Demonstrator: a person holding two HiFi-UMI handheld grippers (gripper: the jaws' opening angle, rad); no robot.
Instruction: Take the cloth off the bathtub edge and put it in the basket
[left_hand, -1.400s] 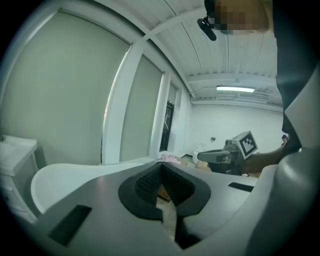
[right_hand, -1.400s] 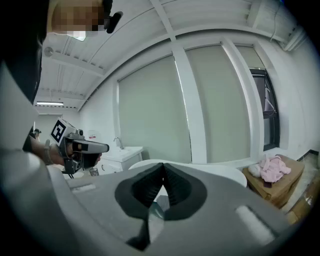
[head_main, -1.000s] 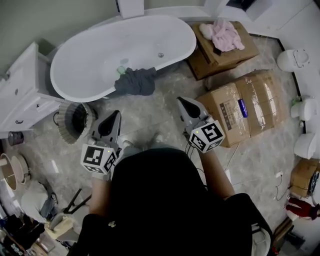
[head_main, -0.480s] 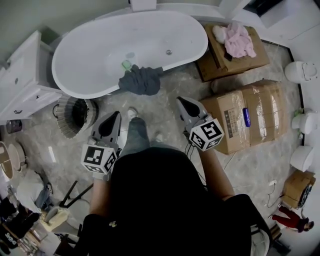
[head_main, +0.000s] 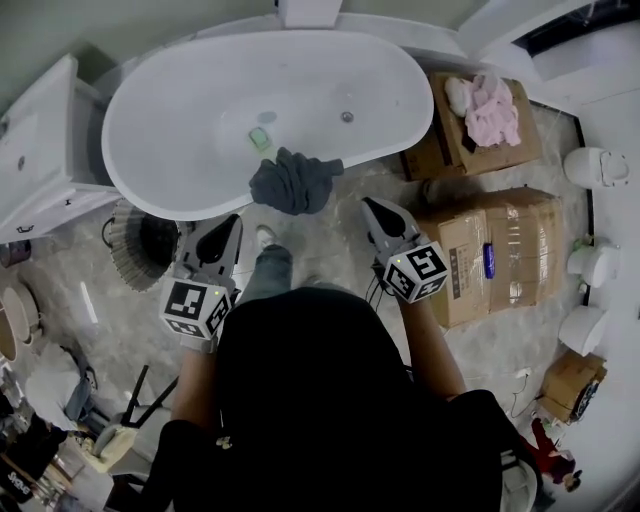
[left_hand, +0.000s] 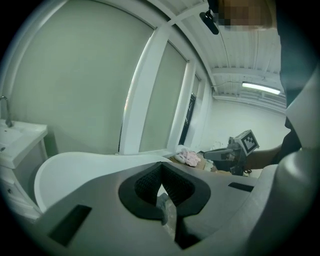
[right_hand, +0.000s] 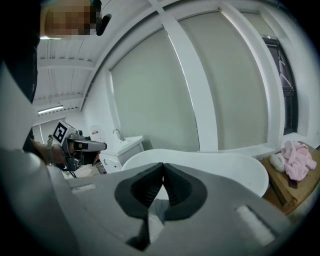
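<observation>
**Bathtub** (head_main: 170, 130): white, oval, freestanding, lying across the far side of the marbled floor (head_main: 330, 235). All places below are given from it.

**Cloth** (head_main: 293, 182): dark grey and bunched, hanging over the bathtub's near rim about midway along, with part drooping down the outer wall.

**Basket** (head_main: 135, 250): round and woven, standing on the floor just beside the bathtub's near-left curve. It is partly hidden behind the left gripper.

**Left gripper** (head_main: 232, 220): pointing toward the bathtub, tips hovering close to its near wall, left of the cloth. Its jaws are pressing together with nothing between them.

**Right gripper** (head_main: 368, 203): pointing toward the bathtub, tips near its near-right curve, right of the cloth. Its jaws are likewise meeting and holding nothing.

**Small green object** (head_main: 260, 139): lying inside the bathtub, just beyond the cloth. Its kind cannot be told.

**Drain** (head_main: 347, 117): showing in the bathtub's floor, toward its right end.

**Cabinet** (head_main: 40, 150): white, standing at the bathtub's left end.

**Cardboard box** (head_main: 450, 150): sitting just off the bathtub's right end, carrying pink fabric (head_main: 493, 108).

**Larger taped box** (head_main: 500, 250): lying on the near side of the cardboard box.

**Person** (head_main: 310, 400): in a dark top, standing on the bathtub's near side and facing it.
</observation>
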